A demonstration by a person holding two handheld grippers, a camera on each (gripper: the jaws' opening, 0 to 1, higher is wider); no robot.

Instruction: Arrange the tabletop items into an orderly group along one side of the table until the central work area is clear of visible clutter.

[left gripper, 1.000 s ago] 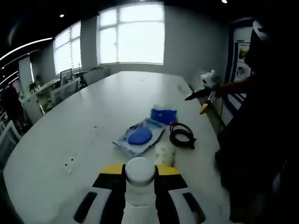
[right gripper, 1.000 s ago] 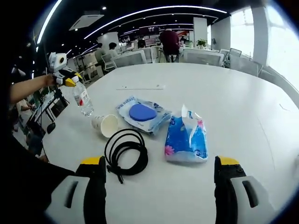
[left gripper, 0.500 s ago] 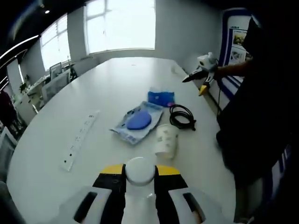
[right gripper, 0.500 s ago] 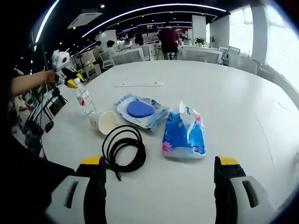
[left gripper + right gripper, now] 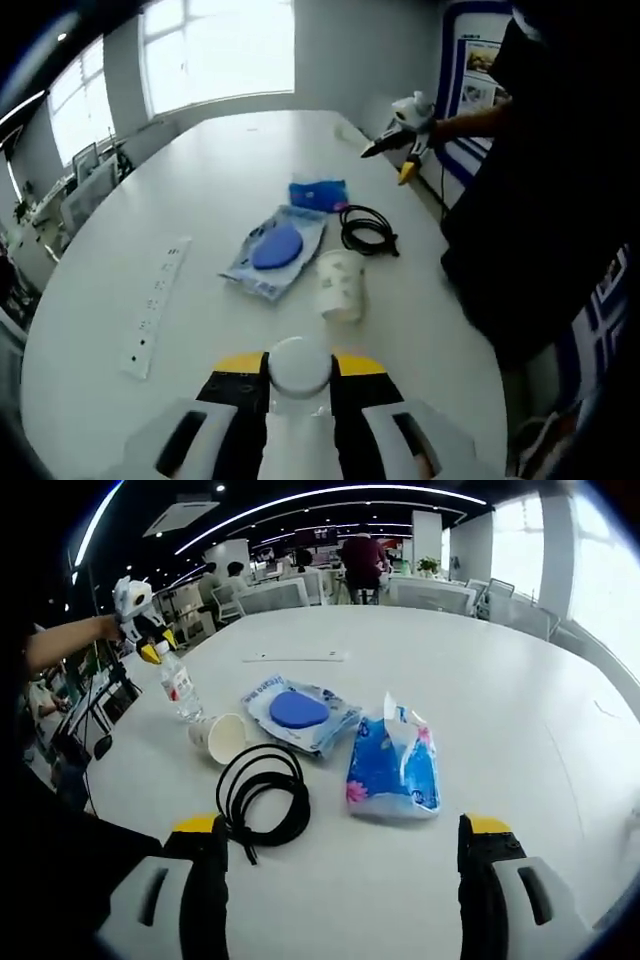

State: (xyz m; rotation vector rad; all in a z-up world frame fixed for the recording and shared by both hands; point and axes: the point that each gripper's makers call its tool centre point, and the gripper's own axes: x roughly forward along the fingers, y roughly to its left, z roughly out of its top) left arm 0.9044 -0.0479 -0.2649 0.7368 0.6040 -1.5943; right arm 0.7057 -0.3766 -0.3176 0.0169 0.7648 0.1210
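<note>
I judge the tidying barely begun — everything sits loosely mid-table, nothing lined up along an edge yet. Reading the right gripper view left to right: my left gripper (image 5: 150, 648) hangs at the far left, clenched on the neck of a water bottle (image 5: 180, 691) that looks to stand on the table just beside the paper cup (image 5: 222, 742). The cup lies on its side, mouth toward me. Below it lies the coiled black cable (image 5: 264, 798), then the wipes pack with the blue lid (image 5: 298, 712), then the blue tissue pack (image 5: 393, 770) — all near one another but unordered.

In the left gripper view a power strip (image 5: 156, 308) lies well apart to the left on the white table (image 5: 200, 180).

My right gripper (image 5: 340, 880) hovers low, level with the tabletop, jaws spread wide and holding nothing. It faces the cable and tissues.
</note>
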